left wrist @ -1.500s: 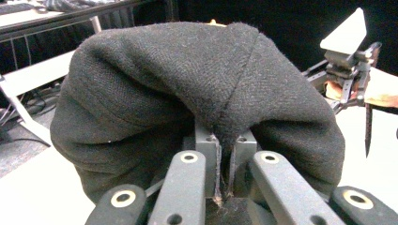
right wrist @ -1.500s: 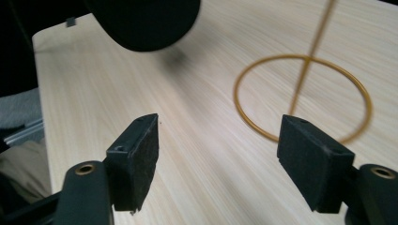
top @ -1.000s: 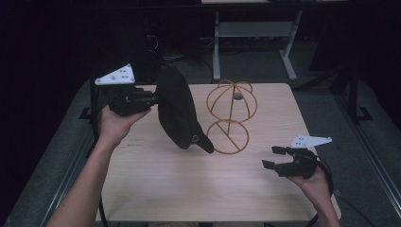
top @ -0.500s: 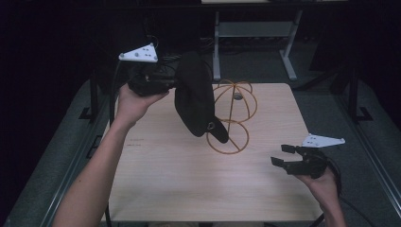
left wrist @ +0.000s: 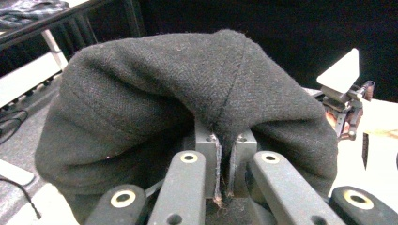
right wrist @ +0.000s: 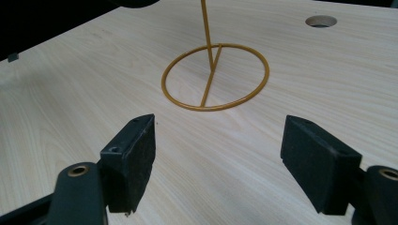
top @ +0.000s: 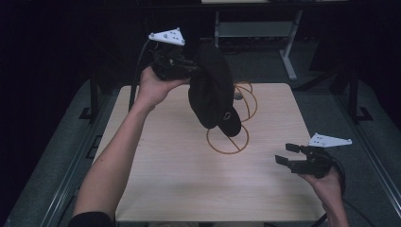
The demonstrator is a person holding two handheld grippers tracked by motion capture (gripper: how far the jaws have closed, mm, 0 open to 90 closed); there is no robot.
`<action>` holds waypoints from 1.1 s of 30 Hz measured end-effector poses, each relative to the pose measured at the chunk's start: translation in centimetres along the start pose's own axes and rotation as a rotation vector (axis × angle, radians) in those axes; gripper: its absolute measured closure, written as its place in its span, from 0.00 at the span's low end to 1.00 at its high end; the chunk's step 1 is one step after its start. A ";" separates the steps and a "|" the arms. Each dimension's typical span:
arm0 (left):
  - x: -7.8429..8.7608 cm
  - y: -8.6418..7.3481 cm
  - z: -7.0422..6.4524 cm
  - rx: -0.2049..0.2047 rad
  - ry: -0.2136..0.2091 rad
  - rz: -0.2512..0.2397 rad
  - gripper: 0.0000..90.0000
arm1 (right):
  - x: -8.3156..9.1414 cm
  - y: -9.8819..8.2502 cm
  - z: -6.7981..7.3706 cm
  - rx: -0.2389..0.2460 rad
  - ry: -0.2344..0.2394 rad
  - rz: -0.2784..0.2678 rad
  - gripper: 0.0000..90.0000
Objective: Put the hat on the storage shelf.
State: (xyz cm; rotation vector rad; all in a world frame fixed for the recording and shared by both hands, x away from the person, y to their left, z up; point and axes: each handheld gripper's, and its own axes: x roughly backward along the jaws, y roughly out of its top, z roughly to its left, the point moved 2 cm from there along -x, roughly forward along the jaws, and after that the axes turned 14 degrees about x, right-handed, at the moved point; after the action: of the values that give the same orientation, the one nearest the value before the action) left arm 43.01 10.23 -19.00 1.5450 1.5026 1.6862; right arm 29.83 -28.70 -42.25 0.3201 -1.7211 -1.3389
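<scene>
1. My left tongs (top: 189,71) are clamped tight on a fold of the black cap (top: 213,90), which hangs from them in the air above the wire stand (top: 231,123). The cloth is a soft, coarse wool weave with a stitched seam, bunched at the pinch.
2. I judge the cap lifted but not yet set on the stand's thin, golden ball-shaped frame and ring base.
3. My right tongs (top: 288,156) stand apart, empty, low over the pale wood-grain table (top: 165,179), beside the ring.
</scene>
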 end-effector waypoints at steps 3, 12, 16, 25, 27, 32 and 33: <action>-1.3 0.5 0.0 0.010 -0.005 0.010 0.95 | 0.1 -0.1 -0.1 -0.010 -0.003 -0.007 0.29; -6.0 1.0 0.3 0.045 -0.032 0.060 0.95 | 0.1 -0.6 -0.2 -0.031 0.006 -0.014 0.29; -8.2 1.5 0.0 0.047 -0.029 0.092 0.94 | 0.0 -0.6 -0.2 -0.030 0.009 -0.012 0.29; -13.4 1.2 0.0 0.092 -0.012 0.188 0.83 | -0.8 -1.1 -0.1 -0.035 0.025 0.006 0.30; -13.3 1.2 0.1 0.098 0.001 0.191 0.75 | -0.8 -1.1 0.0 -0.033 0.027 0.011 0.30; -12.3 1.3 0.0 0.092 0.024 0.186 0.65 | -0.7 -1.1 0.0 -0.032 0.022 0.004 0.29; -12.1 1.3 0.0 0.094 0.025 0.190 0.64 | -0.7 -1.1 0.0 -0.032 0.021 0.003 0.29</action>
State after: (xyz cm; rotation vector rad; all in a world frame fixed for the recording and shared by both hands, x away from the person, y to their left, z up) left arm 47.18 -0.36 -23.35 1.7716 1.5086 1.7659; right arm 29.86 -28.68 -43.55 0.3127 -1.6803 -1.3552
